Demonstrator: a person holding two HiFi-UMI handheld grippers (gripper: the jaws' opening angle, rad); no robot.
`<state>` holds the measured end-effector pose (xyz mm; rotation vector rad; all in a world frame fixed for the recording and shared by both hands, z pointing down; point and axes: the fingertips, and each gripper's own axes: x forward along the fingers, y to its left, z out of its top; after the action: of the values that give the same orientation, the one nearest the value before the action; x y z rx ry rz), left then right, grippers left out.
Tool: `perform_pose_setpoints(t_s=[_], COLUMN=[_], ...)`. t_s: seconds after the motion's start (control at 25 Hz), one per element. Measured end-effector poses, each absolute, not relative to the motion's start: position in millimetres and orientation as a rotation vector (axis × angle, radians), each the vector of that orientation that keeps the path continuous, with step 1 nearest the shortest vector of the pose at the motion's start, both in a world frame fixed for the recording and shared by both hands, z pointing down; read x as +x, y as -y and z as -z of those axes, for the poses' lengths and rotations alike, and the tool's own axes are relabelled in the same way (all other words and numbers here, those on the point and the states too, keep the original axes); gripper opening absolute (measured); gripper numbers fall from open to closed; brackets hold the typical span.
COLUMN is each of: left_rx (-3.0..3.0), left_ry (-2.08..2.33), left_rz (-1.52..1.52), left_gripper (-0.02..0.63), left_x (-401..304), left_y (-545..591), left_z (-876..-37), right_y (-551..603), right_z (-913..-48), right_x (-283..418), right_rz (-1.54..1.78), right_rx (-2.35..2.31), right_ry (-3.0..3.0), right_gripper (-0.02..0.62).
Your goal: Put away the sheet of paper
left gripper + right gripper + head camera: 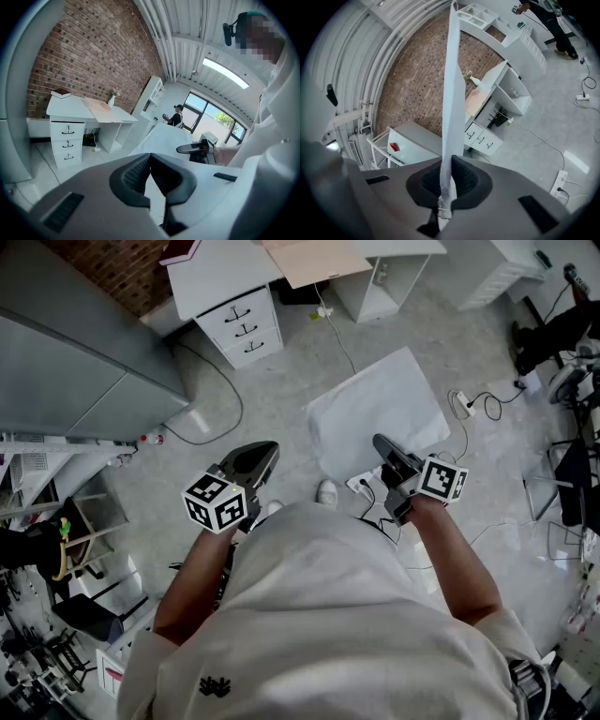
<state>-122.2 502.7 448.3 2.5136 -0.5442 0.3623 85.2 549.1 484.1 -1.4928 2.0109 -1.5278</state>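
In the head view a white sheet of paper (375, 413) hangs above the floor in front of me, held by its near edge. My right gripper (382, 443) is shut on that edge. In the right gripper view the paper (452, 84) shows edge-on as a tall thin strip that rises from between the pressed pads of the right gripper (448, 164). My left gripper (270, 450) is to the left of the sheet and apart from it, its jaws shut with nothing between them. The left gripper view shows the left gripper (150, 157) closed, with the paper (164, 139) and the right gripper (193, 149) beyond it.
A white desk with a drawer unit (242, 320) stands ahead against a brick wall (89, 61), a peach-coloured board (314, 259) on top. A grey cabinet (84, 362) is at the left. A power strip and cables (461, 404) lie on the floor at the right. A person (176, 116) stands far off.
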Motion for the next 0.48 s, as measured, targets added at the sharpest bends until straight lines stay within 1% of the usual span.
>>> perform_pose_setpoints(t_s=[0.16, 0.28, 0.48], left_rx=[2.505, 2.530, 2.535], left_ry=[0.538, 0.549, 0.529], left_rz=[-0.389, -0.416, -0.415], left_gripper=[0.021, 0.022, 0.023], left_x=[-103, -87, -66], left_y=[-518, -516, -509], left_z=[-443, -440, -437], right_y=[-566, -557, -546], right_z=[-483, -471, -466], right_x=[103, 104, 113], right_rz=[1.557, 1.533, 1.519], right_rx=[-1.487, -1.329, -1.262], right_ry=[-1.975, -1.957, -1.920], right_gripper=[0.028, 0.028, 0.028])
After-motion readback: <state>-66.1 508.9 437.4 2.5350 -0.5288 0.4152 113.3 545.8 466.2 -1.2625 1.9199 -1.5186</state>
